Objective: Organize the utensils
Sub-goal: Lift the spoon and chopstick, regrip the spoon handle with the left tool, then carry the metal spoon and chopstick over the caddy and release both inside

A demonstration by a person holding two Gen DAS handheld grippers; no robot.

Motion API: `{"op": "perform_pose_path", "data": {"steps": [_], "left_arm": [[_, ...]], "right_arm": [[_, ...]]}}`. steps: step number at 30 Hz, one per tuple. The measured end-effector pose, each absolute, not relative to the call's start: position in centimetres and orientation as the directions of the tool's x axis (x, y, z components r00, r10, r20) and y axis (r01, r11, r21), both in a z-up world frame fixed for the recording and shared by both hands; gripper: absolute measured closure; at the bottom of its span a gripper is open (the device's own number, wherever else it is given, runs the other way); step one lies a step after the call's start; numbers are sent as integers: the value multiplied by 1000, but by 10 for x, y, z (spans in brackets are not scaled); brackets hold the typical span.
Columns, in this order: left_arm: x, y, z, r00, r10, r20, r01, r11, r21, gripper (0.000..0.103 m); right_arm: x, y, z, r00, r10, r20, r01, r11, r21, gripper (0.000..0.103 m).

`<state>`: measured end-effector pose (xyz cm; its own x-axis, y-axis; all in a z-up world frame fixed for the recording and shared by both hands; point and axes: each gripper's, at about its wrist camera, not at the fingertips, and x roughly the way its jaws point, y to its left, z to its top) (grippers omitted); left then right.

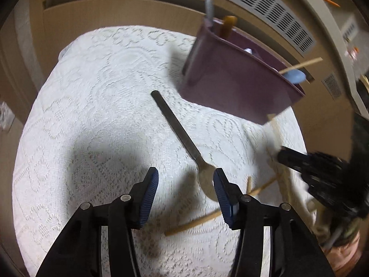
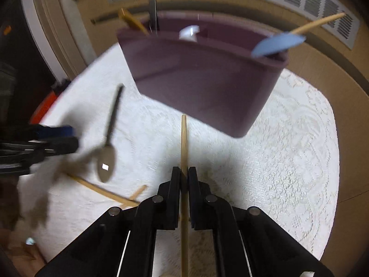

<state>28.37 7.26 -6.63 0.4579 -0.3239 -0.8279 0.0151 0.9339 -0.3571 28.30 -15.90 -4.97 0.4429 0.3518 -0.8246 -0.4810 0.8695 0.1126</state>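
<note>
No brand, label or legible writing shows anywhere on screen. The left gripper (image 1: 185, 185) hangs with its blue ribbed pads spread apart, nothing pinched between them, and the bowl of the long metal spoon with the dark flat handle (image 1: 177, 136) lies on the white lace tablecloth (image 1: 92, 115) just beside its right-hand pad. The right gripper (image 2: 184, 180) is clamped tight on a pale wooden chopstick (image 2: 183, 143), whose tip points toward the plum-coloured plastic utensil caddy (image 2: 203, 80). That caddy stands on the cloth holding a light blue spoon with a wooden handle (image 2: 276, 42), an amber-handled piece (image 2: 132, 22) and a dark grey handle (image 2: 153, 11). Two more wooden sticks (image 1: 230, 207) lie crossed on the cloth near the spoon.
</note>
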Motion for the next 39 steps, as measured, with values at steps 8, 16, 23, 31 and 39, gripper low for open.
{"op": "perform_pose_path", "data": {"steps": [8, 16, 23, 31, 39], "left_arm": [[341, 67, -76, 363, -268, -892, -139, 932, -336, 60], [371, 31, -82, 333, -49, -942, -47, 997, -68, 82], [320, 25, -68, 442, -89, -893, 30, 996, -84, 91], [236, 32, -18, 658, -156, -736, 91, 988, -128, 91], [198, 31, 77, 816, -262, -515, 197, 964, -178, 91]], "right_arm": [[255, -176, -12, 531, 451, -717, -502, 849, 162, 96], [246, -184, -5, 575, 469, -671, -493, 853, 174, 96], [232, -189, 4, 593, 472, -652, -486, 856, 178, 96], [203, -198, 16, 636, 451, -626, -442, 878, 184, 96], [172, -208, 72, 740, 442, -506, -414, 893, 175, 96]]}}
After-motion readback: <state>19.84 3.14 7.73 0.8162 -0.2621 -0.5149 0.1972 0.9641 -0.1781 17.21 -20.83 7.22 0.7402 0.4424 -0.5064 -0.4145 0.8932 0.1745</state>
